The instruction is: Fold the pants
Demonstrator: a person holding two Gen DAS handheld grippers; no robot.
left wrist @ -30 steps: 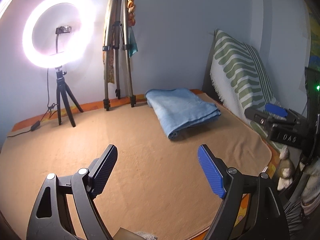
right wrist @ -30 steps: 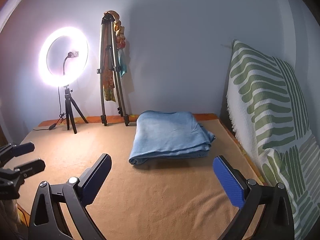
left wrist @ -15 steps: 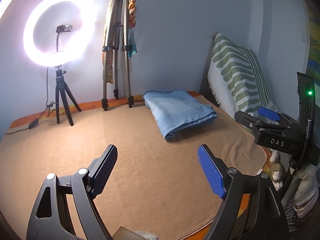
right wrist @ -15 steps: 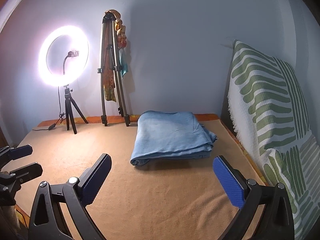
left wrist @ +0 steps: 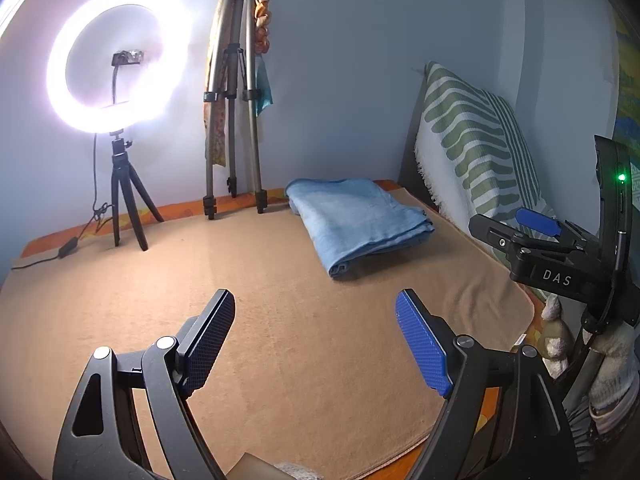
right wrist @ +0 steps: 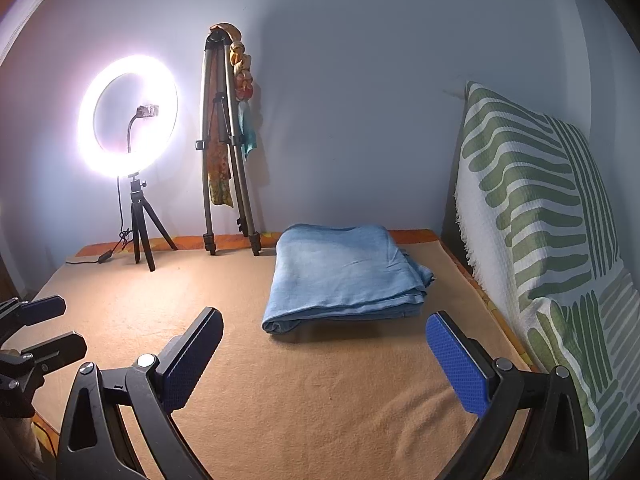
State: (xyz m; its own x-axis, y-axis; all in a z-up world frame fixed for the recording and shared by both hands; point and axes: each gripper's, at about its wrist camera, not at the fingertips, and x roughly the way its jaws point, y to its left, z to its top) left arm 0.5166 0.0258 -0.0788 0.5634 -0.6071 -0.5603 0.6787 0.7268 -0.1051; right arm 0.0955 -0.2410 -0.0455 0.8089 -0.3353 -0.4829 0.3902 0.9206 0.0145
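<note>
Folded pants at the far right of the blanket, both grippers empty and spread wide

The tan blanket point(right wrist: 320, 420) covers the whole work surface, and a green-striped pillow point(right wrist: 540, 208) leans up along its right edge, close enough to crowd any reach from that side. The pants point(right wrist: 340, 272), soft blue cloth already lying in a flat stack of layers, sit toward the back right, near the wall; they look light and limp, likely to sag and slide apart unless taken by the thick rolled fold at the near-left corner or by all layers at an edge. A tripod point(right wrist: 224, 152) stands just left of them, and a lit ring lamp point(right wrist: 128, 116) farther left, both well clear. The right gripper point(right wrist: 324, 352) and left gripper point(left wrist: 316, 340) hover short of the pants, jaws apart, holding nothing.
</note>
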